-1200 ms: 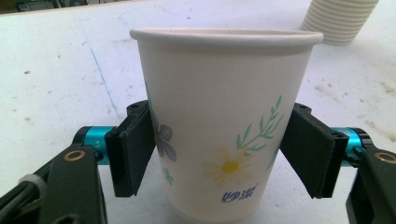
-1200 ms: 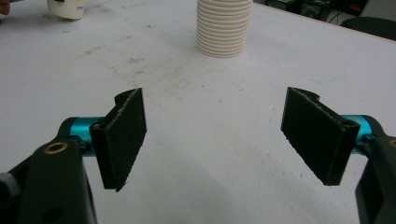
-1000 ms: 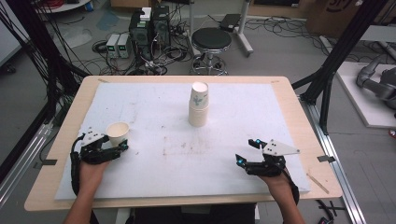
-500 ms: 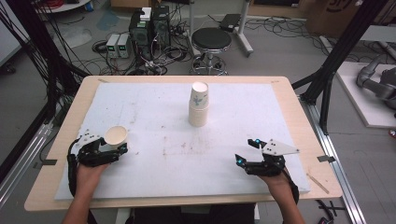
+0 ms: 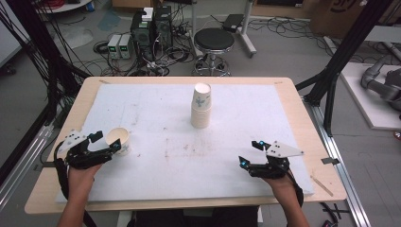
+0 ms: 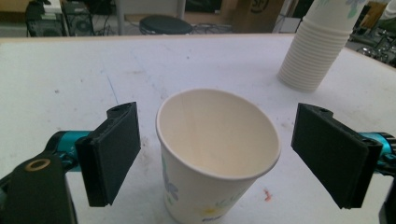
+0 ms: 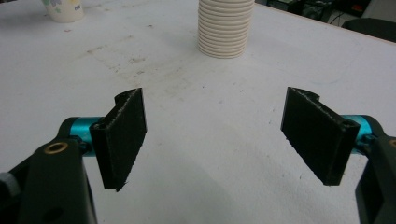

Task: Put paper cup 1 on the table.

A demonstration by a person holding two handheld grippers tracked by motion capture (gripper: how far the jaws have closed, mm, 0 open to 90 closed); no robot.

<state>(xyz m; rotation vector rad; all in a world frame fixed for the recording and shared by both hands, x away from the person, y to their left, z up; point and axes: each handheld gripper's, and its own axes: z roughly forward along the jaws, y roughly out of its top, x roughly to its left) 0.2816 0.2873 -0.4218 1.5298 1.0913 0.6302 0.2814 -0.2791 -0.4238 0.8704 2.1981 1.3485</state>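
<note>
Here we see a single paper cup (image 5: 118, 140) standing upright on the white sheet (image 5: 156, 118) that covers the tabletop (image 5: 302, 118), at the near left part of it as the high view shows it. Our left tongs (image 5: 108, 143) sit around that cup, and their jaws have just been opening: in the left gripper view the cup (image 6: 217, 154) stands between the two black pads (image 6: 112, 151) with a clear gap on each side, so the pads no longer press on it and the cup stands free on its own base. Its mouth faces up, the inside is plain and pale, and a small floral print shows on its outer wall. Farther off, near the middle of the far half of the sheet, a tall stack of cups (image 5: 201, 105) stands upright, well apart from the single cup; in the left gripper view the stack (image 6: 322, 44) rises at the upper right behind the cup. Our right tongs (image 5: 249, 153) rest low over the near right part of the sheet, well apart from both the cup and the stack. In the right gripper view their jaws stand wide apart with only bare, faintly stained sheet between them, the stack (image 7: 225, 28) ahead and the single cup (image 7: 63, 9) far off at the upper left.
</note>
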